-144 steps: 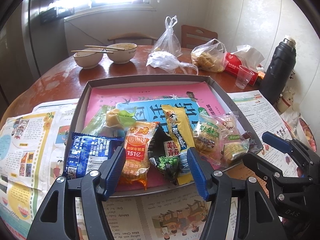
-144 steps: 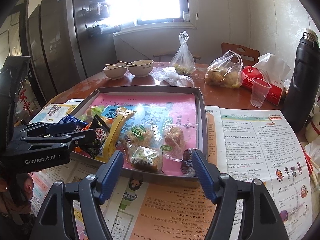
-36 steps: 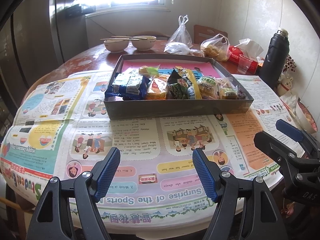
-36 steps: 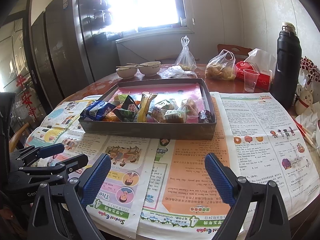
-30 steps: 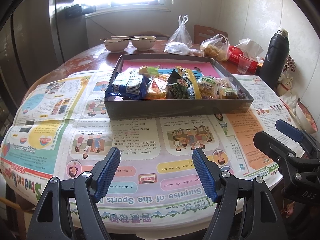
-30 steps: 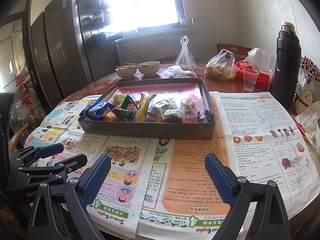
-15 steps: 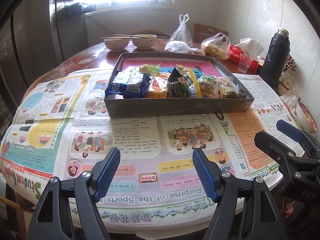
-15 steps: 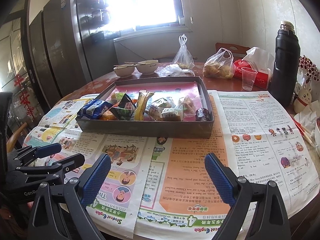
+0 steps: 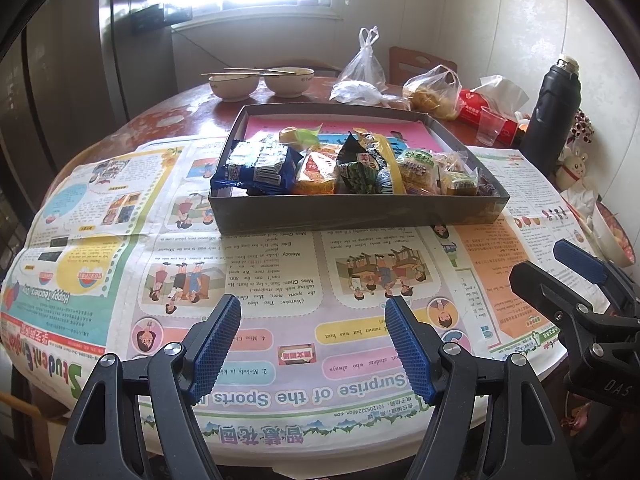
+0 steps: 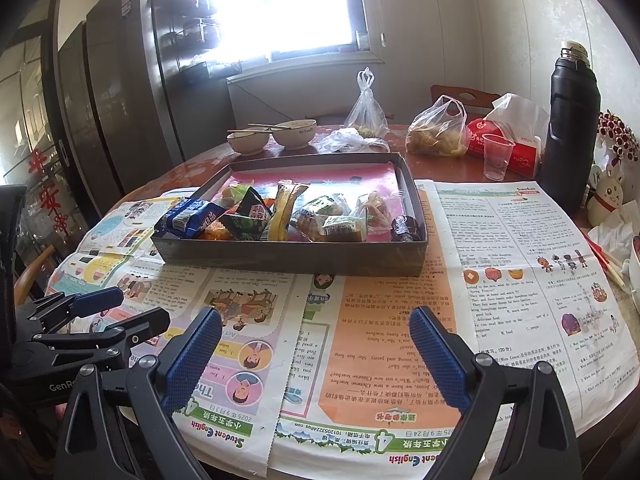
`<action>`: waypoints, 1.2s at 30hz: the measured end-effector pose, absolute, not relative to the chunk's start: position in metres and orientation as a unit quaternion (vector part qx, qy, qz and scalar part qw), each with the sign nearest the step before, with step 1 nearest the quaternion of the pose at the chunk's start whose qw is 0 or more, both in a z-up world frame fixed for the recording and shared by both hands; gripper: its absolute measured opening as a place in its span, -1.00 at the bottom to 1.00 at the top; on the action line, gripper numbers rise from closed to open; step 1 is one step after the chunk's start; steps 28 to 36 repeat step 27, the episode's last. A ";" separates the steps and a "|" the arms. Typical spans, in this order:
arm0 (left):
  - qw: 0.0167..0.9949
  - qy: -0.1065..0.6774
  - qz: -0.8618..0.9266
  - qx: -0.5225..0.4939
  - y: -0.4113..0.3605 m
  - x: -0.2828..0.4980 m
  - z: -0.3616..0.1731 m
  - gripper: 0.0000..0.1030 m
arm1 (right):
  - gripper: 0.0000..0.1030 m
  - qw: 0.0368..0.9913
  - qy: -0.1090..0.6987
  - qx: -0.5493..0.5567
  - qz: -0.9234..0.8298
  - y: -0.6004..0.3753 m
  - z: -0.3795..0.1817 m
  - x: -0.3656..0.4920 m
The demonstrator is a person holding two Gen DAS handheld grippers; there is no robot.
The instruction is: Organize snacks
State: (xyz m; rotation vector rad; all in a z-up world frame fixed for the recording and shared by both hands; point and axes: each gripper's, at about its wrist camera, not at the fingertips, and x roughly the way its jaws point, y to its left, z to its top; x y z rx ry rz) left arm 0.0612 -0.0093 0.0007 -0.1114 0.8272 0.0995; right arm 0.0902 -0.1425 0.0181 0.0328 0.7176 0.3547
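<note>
A shallow grey box point(image 9: 360, 214) point(image 10: 288, 258) sits on newspaper in the middle of the table. Several snack packets line its near side: a blue packet point(image 9: 256, 170) point(image 10: 186, 216), an orange one point(image 9: 314, 174), a green-black one point(image 9: 358, 174) point(image 10: 248, 216), a yellow one point(image 10: 286, 204) and clear-wrapped cakes point(image 9: 424, 166) point(image 10: 340, 222). My left gripper point(image 9: 314, 344) hangs open over the table's near edge, well short of the box, nothing between its blue pads. My right gripper point(image 10: 316, 354) is open too and holds nothing. Each gripper shows at the side of the other's view.
Newspaper sheets point(image 9: 120, 240) point(image 10: 520, 260) cover the near half of the round table. Behind the box stand two bowls with chopsticks point(image 9: 260, 80), tied plastic bags point(image 10: 436, 128), a red tissue pack point(image 10: 516, 148), a clear cup point(image 10: 496, 156) and a tall black flask point(image 10: 570, 128).
Since several seconds ago both grippers have pulled back from the box to the table's near edge. Over the last second almost nothing has moved.
</note>
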 end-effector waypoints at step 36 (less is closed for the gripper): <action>0.910 0.406 0.048 -0.068 0.013 0.077 -0.004 0.48 | 0.85 0.921 0.360 0.048 0.142 -0.172 0.018 0.115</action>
